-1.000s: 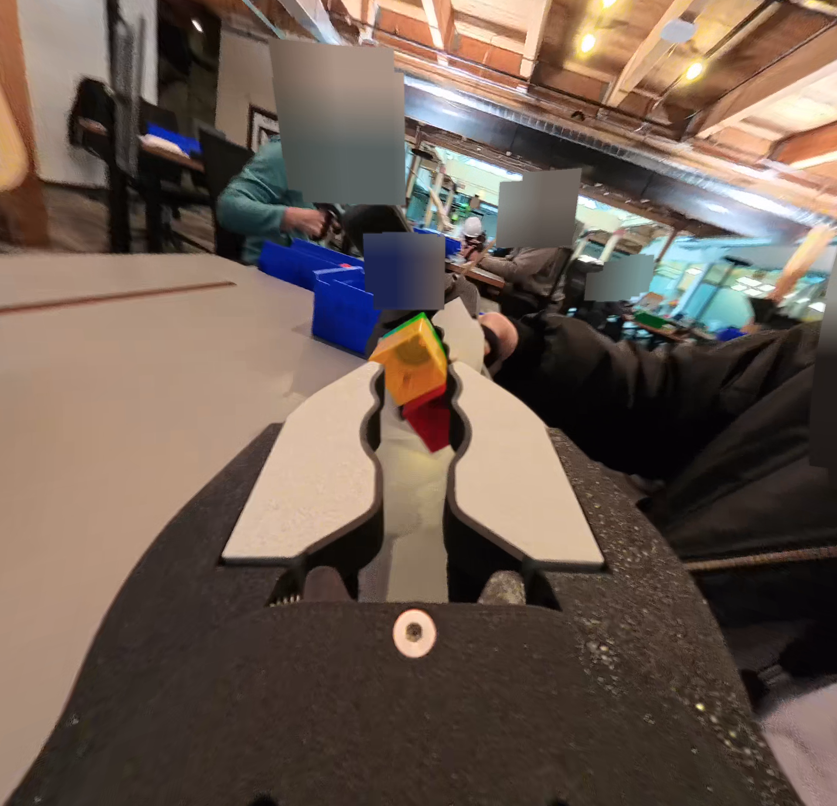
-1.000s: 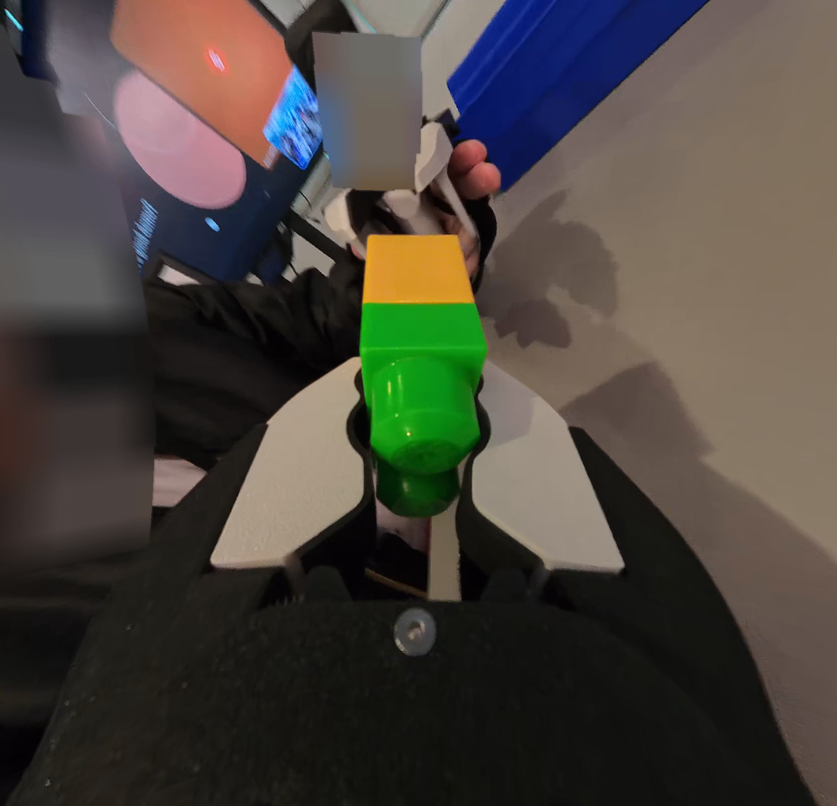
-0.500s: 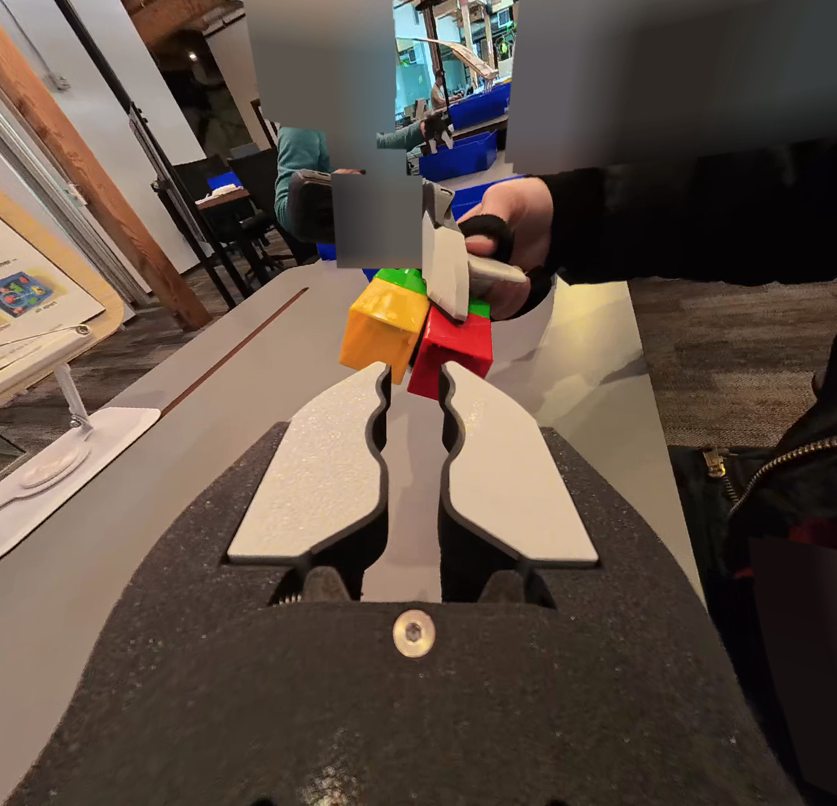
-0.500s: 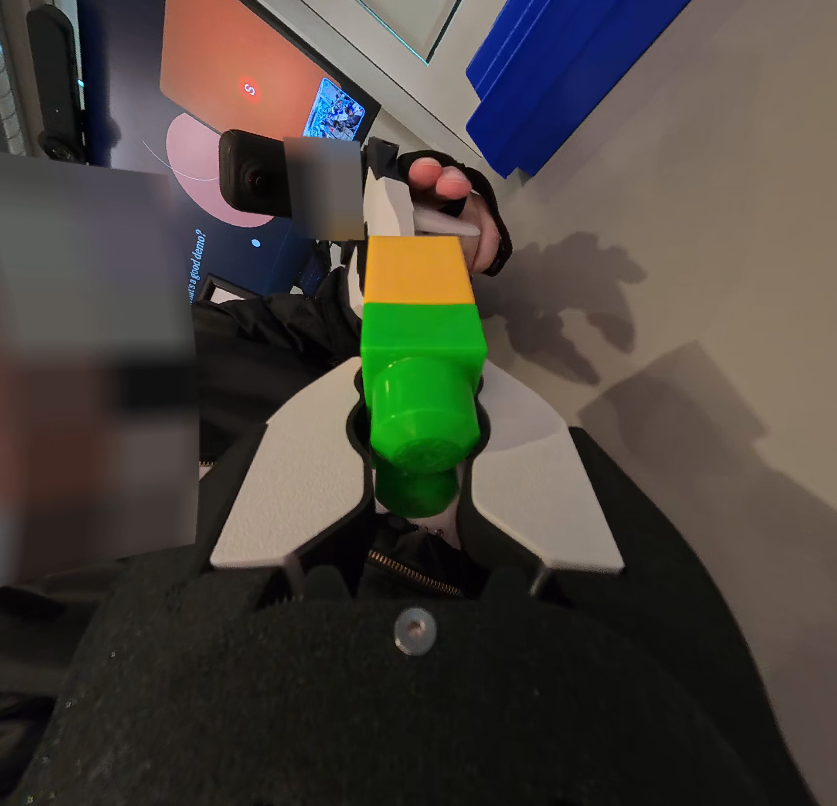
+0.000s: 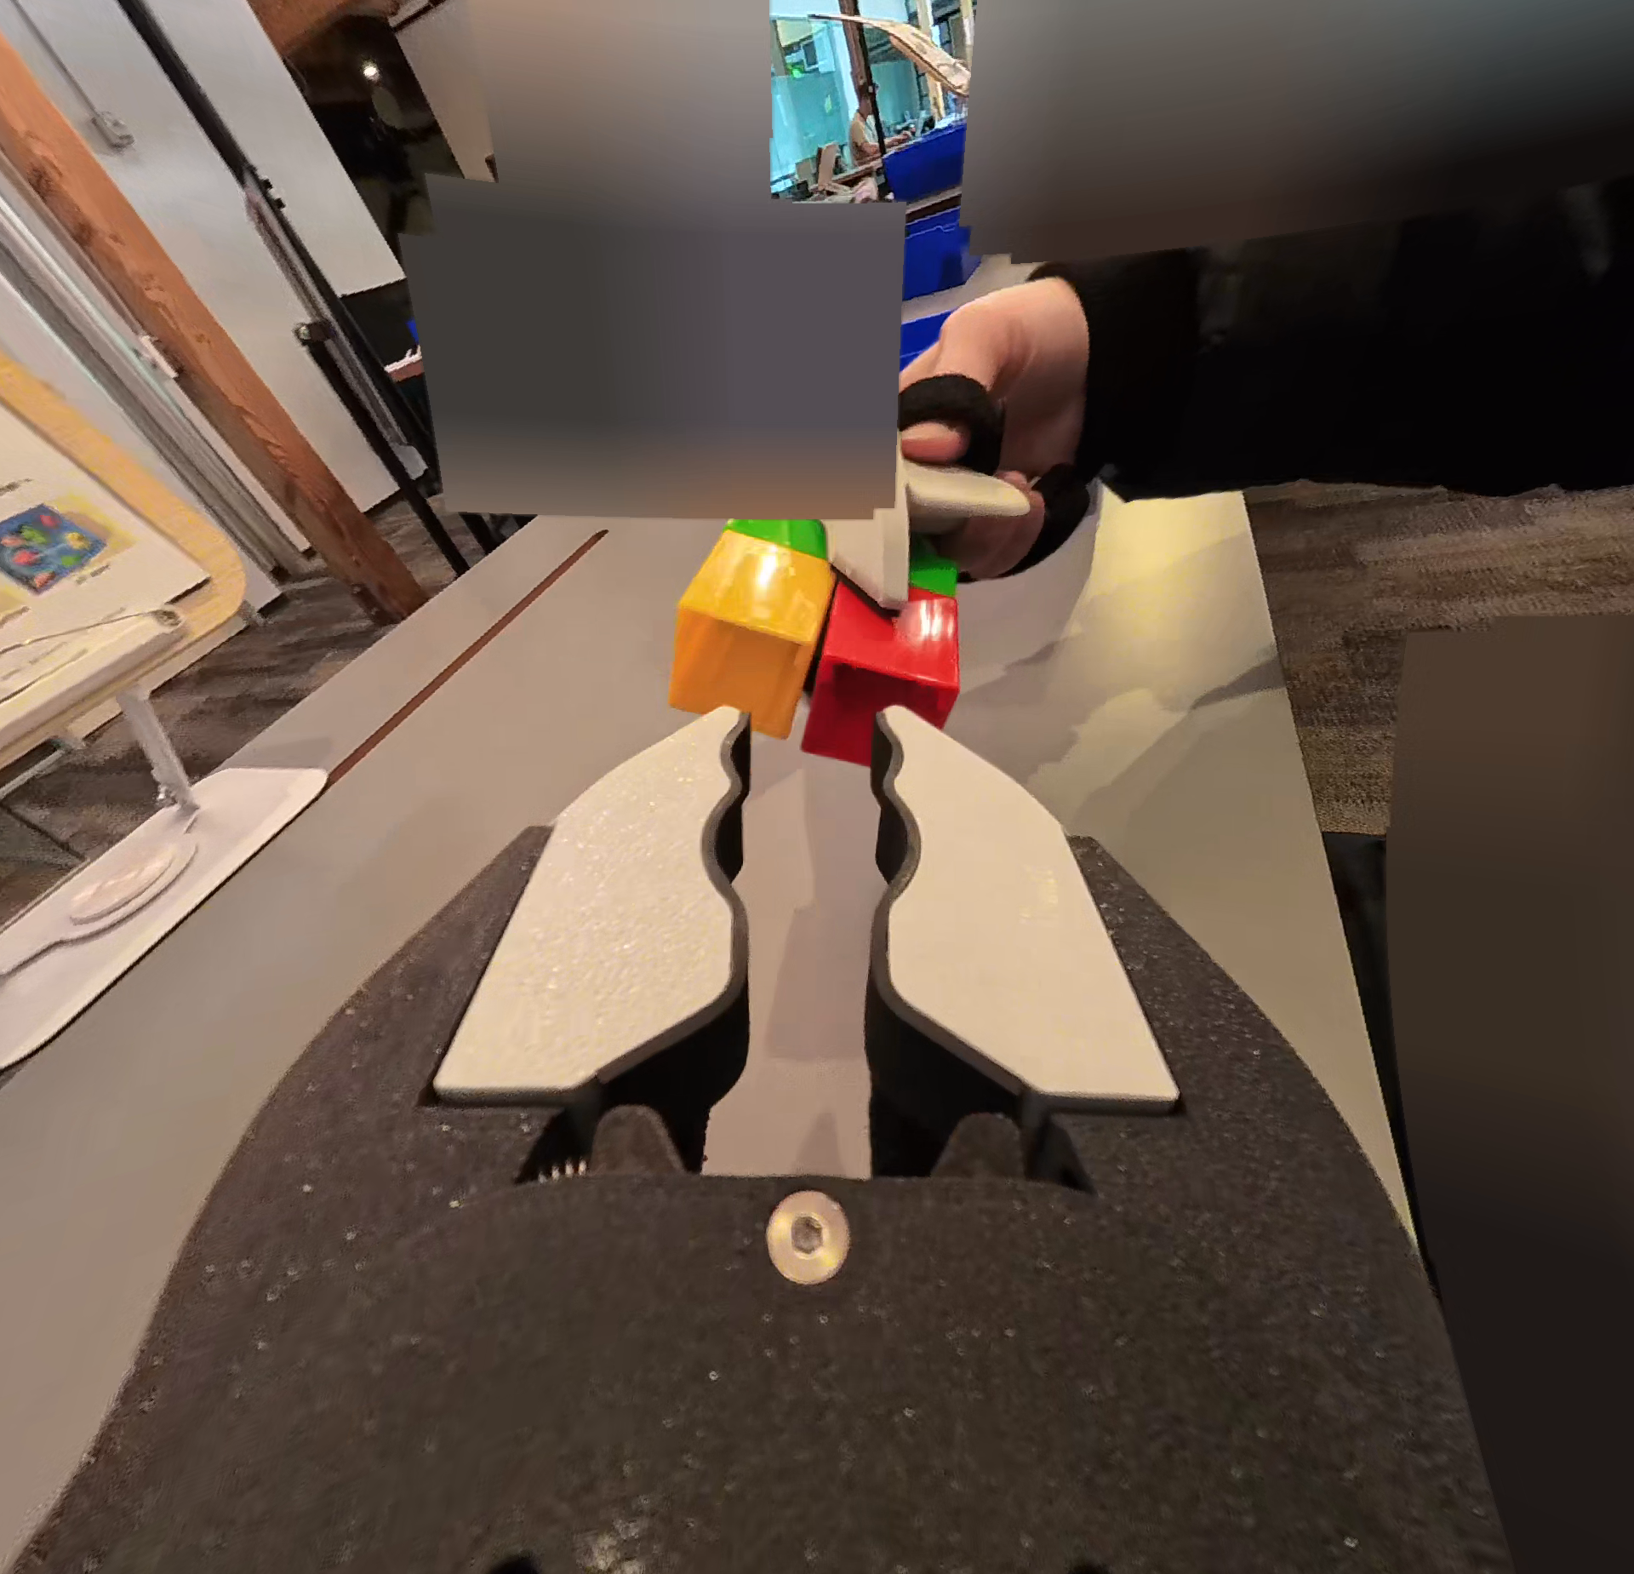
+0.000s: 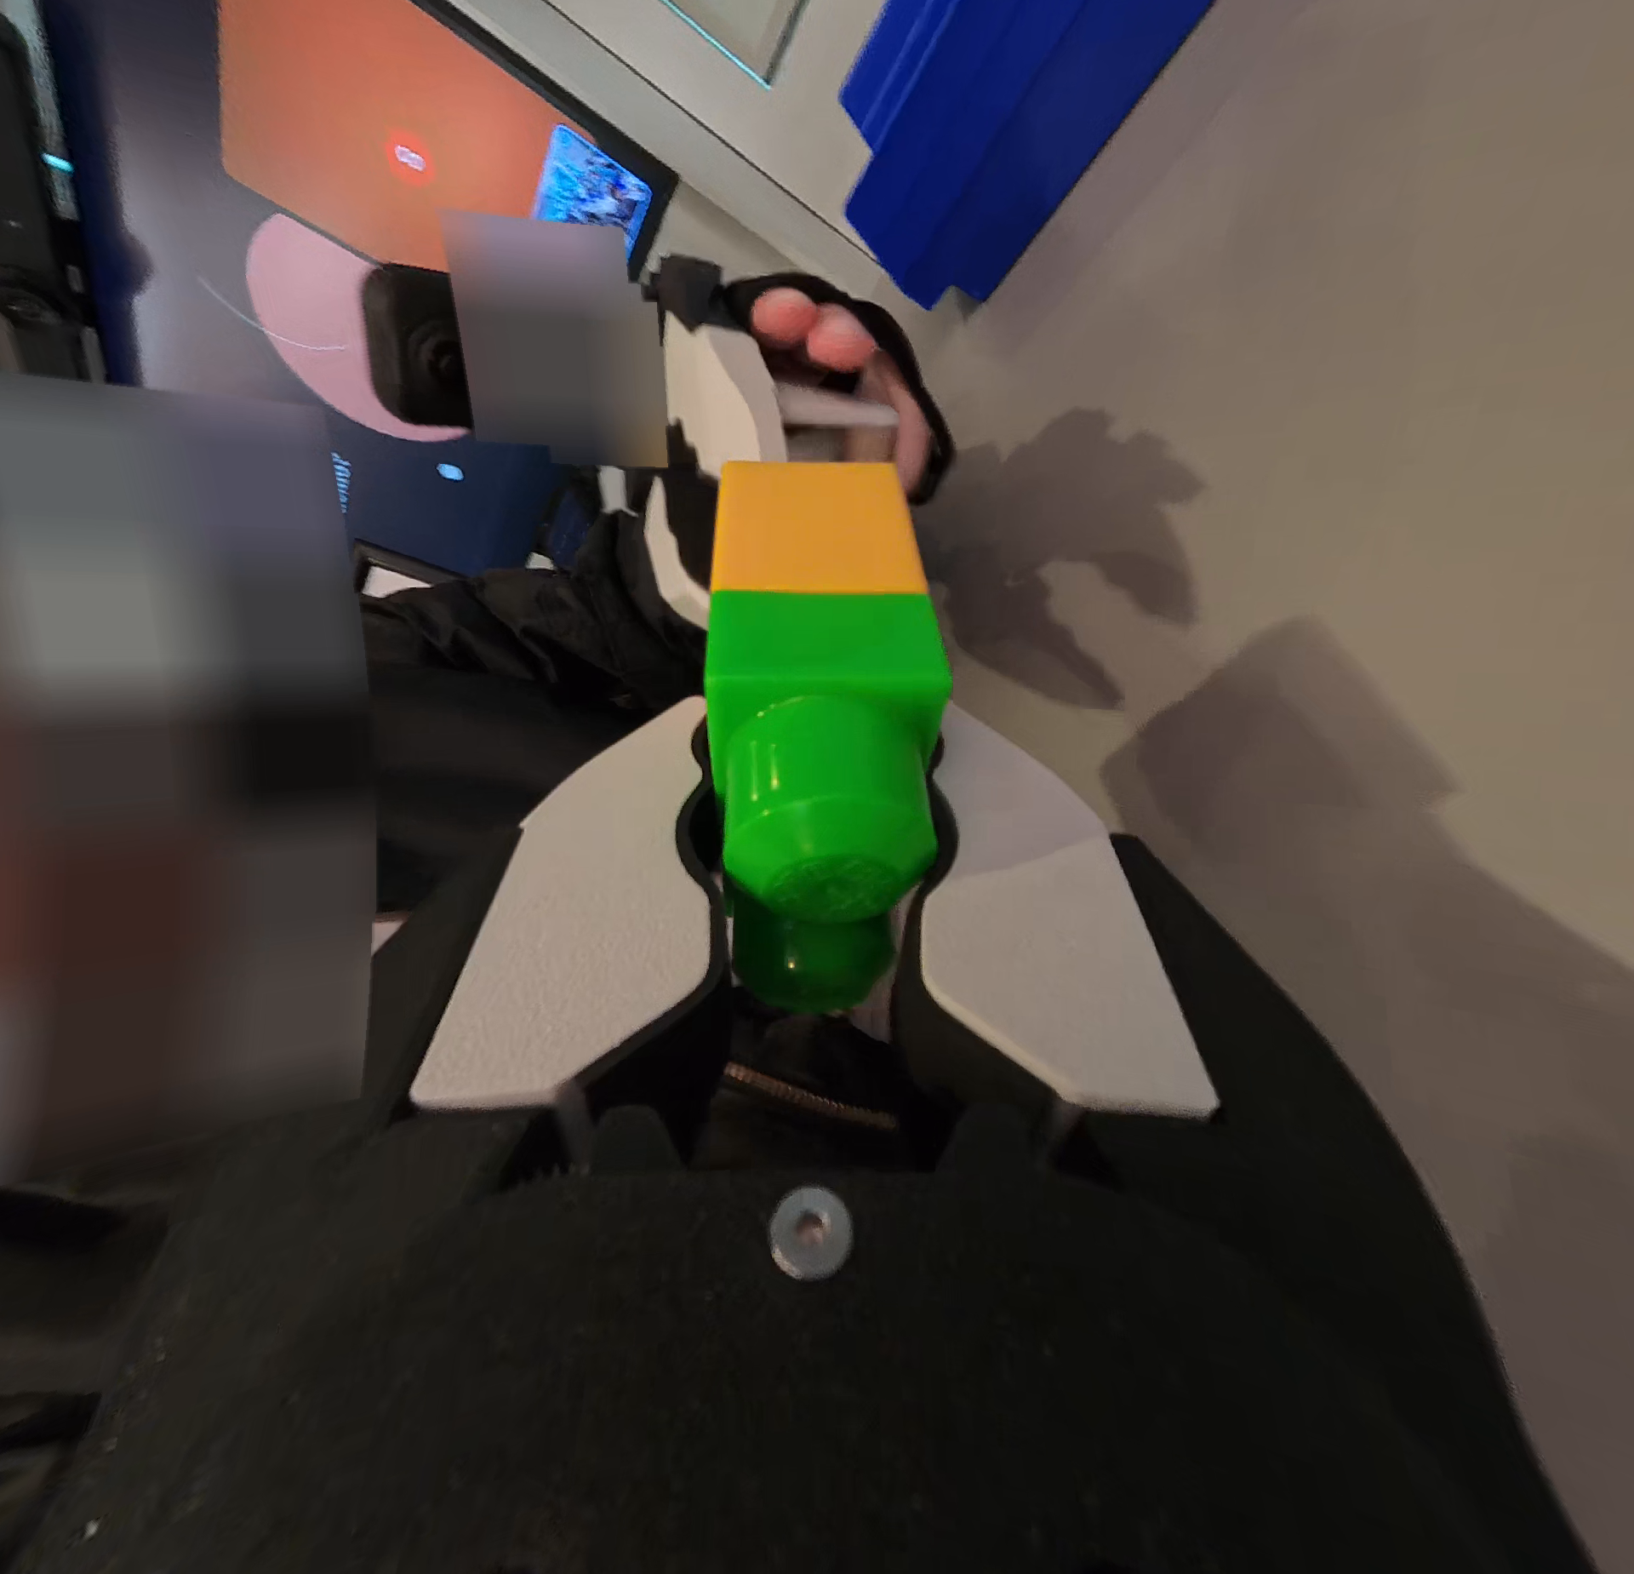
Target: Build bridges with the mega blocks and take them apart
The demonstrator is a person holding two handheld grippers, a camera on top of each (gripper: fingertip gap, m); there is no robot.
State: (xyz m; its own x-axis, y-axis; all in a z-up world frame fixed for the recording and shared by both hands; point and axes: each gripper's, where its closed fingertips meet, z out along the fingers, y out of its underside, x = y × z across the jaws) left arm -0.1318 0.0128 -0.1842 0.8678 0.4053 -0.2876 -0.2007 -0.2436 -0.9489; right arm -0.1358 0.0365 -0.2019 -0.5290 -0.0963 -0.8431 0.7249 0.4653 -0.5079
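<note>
Gripping green block [image 6: 827, 665], blue bin [image 6: 1017, 99] behind

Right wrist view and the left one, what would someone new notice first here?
Filling the middle of the right wrist view, the right hand-held gripper is shut on a green block with an orange block stuck on its far end. In the left wrist view the left hand-held gripper is open just short of the orange block and a red block, held up over the grey table.

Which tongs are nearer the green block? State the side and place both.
Right. The right tongs are shut on the green block, holding its studs. The left tongs are open, just short of the yellow and red legs.
</note>
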